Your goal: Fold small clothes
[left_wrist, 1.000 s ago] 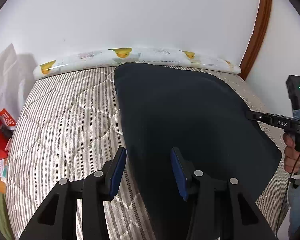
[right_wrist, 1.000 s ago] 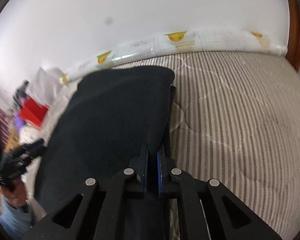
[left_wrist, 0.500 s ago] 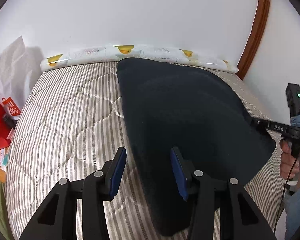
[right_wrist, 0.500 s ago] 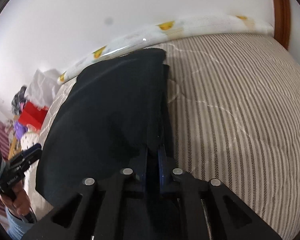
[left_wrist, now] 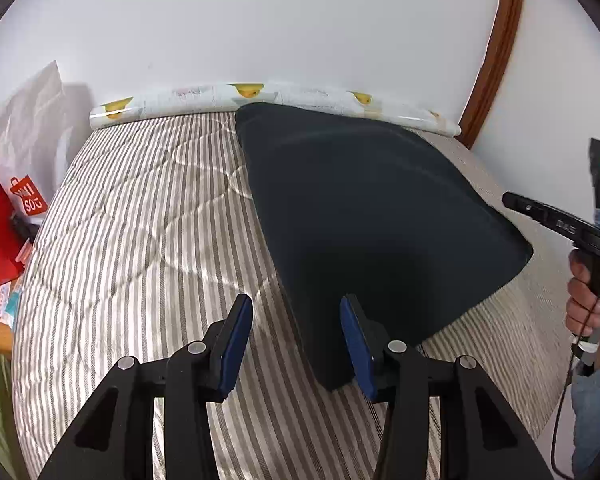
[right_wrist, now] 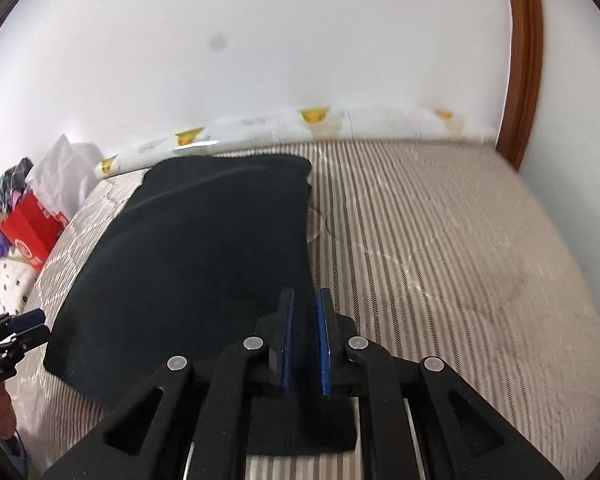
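Observation:
A dark navy garment [left_wrist: 364,216] lies folded on the striped mattress [left_wrist: 140,240], reaching to the far edge. My left gripper [left_wrist: 296,340] is open and empty, its right finger beside the garment's near corner. My right gripper [right_wrist: 304,320] has its jaws a narrow gap apart, with the garment's [right_wrist: 204,248] near right corner lying between and below them. The right gripper [left_wrist: 548,216] also shows at the right of the left wrist view, just off the garment's right corner. The left gripper [right_wrist: 16,332] shows at the left edge of the right wrist view.
A rolled duck-print mat [left_wrist: 260,96] lies along the white wall at the mattress's far edge. Red and white shopping bags [left_wrist: 12,184] stand left of the bed. A brown wooden door frame [left_wrist: 492,60] rises at the right.
The right gripper's jaws have parted slightly from their tight pinch on the garment's corner. Both grippers have drawn back toward me. The garment has settled flat on the mattress.

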A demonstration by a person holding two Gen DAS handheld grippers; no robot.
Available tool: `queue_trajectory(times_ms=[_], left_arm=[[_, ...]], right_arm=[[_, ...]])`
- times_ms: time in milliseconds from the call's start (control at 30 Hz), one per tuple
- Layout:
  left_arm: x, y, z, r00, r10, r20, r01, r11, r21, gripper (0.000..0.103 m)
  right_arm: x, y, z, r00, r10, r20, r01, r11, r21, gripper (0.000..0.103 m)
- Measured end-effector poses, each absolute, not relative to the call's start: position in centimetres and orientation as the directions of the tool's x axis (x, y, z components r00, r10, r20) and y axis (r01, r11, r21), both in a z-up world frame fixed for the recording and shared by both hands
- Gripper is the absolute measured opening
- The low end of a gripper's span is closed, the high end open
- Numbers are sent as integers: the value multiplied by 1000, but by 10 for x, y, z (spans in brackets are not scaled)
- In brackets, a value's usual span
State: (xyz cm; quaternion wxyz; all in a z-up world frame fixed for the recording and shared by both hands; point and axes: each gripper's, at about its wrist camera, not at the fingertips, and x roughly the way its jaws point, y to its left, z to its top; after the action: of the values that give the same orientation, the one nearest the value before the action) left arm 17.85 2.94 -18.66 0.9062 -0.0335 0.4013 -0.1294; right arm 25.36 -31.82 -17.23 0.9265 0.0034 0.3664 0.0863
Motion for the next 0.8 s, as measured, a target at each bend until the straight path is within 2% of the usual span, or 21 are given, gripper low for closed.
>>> queue_trajectory(times_ms=[67,233,333,433,500,567,700,800], left_arm=[[174,28,-191,634,-269,-725,220,962,-164,44],[148,25,-195,620,-300,-725,296,945,-137,43],[142,13,-205,625,-250,-739,296,952,-72,43],[149,7,-210,627,-258,-735,277,956,-100,40],[152,6,-210,643,-255,-723,251,961,-116,32],[153,6,-207,666,-220,-712,218,971,-97,16],[143,13,-210,674,-180,-717,215,976,-43,9],[139,19,-213,664,-188,-723,205,977,-65,9]], right_arm=[[245,-310,-176,714,175,-678,-188,981,54,21],[239,-300,-209,677,82,-732,-178,983,-54,21],[235,-306,-212,686,96,-721,-157,987,-18,21],[235,-307,-212,684,92,-724,-141,990,-7,21],[234,-306,-212,685,83,-724,-138,990,-17,21],[231,-305,-212,688,78,-722,-140,990,-27,21],[231,-304,-214,688,83,-721,-142,990,-22,21],[232,-305,-215,688,80,-722,-137,990,-21,21]])
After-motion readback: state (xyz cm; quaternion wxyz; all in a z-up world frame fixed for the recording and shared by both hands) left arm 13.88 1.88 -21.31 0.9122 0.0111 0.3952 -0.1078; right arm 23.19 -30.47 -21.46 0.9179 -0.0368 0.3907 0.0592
